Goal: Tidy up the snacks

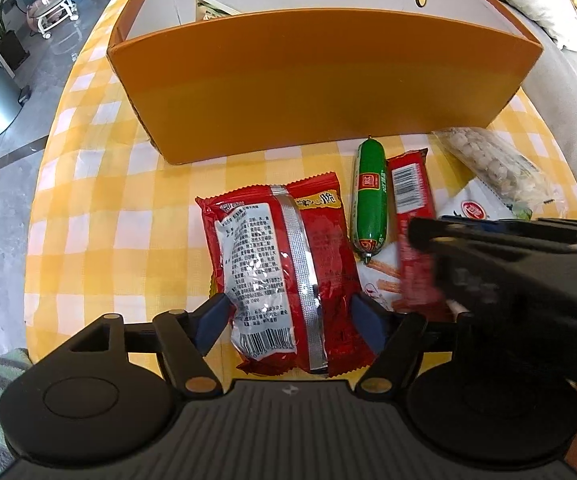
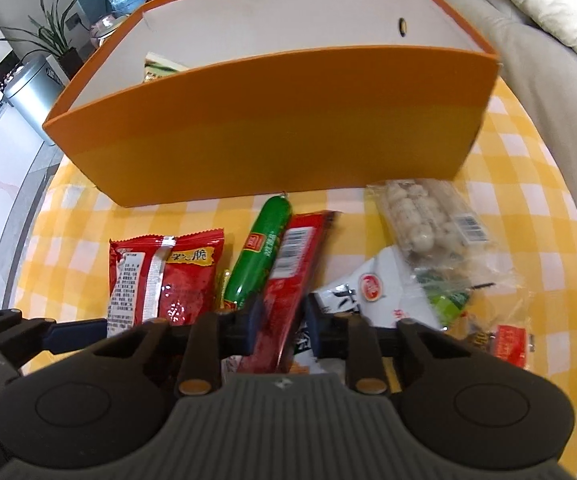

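The long red snack pack (image 2: 288, 276) lies among the loose snacks on the near side of the orange box (image 2: 272, 128), its near end between the blue pads of the right gripper (image 2: 282, 320), whose jaws are pressed together on it — a pinch across the narrow width, low on the pack. It looks light and thin, a crinkly foil sleeve that would flex and droop from a hold at one end, and its glossy skin could slip; a grip nearer the middle of its length would likely carry it flatter, though a firm squeeze might crush whatever brittle sticks are inside. Just left of it, touching along its side, lies the green sausage (image 2: 258, 256), smooth and round, apt to roll if nudged. Further left sits the red noodle packet (image 1: 284, 276), back side up with its silver seam showing; the left gripper (image 1: 290, 320) straddles its near half with jaws spread wide, pads standing beside the packet's edges rather than pressing them. That packet is puffy and light, probably brittle within, and best taken across its width. To the right lie a white pouch (image 2: 372, 292) and a clear bag of pale round pieces (image 2: 420, 216) — soft, rustling things. All rest on a yellow checked tablecloth (image 1: 108, 208), and the box beyond already holds one packet against its far left wall.
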Demonstrator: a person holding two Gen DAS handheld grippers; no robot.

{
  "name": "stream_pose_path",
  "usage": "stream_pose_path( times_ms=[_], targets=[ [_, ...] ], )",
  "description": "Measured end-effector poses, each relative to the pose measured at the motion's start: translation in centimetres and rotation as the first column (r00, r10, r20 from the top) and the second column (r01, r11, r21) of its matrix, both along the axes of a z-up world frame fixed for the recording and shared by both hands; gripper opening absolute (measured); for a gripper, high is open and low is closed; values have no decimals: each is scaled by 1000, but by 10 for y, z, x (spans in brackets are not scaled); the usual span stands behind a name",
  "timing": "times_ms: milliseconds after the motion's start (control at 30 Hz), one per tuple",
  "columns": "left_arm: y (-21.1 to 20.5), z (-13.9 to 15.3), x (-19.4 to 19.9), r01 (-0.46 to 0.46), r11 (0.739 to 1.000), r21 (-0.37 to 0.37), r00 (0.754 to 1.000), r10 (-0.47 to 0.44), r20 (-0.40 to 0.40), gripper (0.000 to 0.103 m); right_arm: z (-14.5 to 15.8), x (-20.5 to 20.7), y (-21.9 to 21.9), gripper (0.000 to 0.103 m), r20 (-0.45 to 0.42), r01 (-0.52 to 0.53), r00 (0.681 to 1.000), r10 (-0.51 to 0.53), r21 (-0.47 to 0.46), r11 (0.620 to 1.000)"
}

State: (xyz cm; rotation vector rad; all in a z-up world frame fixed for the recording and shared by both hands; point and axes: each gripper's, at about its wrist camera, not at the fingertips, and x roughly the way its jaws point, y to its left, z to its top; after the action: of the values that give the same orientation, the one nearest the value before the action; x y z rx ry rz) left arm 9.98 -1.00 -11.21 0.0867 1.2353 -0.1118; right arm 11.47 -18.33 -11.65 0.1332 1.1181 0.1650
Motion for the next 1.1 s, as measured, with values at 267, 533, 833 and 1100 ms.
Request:
stream_pose_path(
  times_ms=[267, 533, 833, 1100],
  targets=[
    [-3, -4, 5, 5, 1000, 4, 1000, -5, 12, 86, 7, -4, -22, 0, 2, 0, 1000, 0, -4, 1000],
    [-4, 0, 7, 31, 999, 20, 999, -31, 18, 72, 5, -4, -35, 17, -23, 52, 998, -50, 95, 994],
    [10, 0, 10, -18, 1000, 9, 1000, 18, 11, 72, -4, -6, -28, 27, -14, 61, 998, -60, 140, 988],
    [15, -1, 12, -5, 1000, 2, 1000, 5, 13, 75, -10, 2, -17, 38, -8, 69, 998, -69, 163, 984]
  ],
)
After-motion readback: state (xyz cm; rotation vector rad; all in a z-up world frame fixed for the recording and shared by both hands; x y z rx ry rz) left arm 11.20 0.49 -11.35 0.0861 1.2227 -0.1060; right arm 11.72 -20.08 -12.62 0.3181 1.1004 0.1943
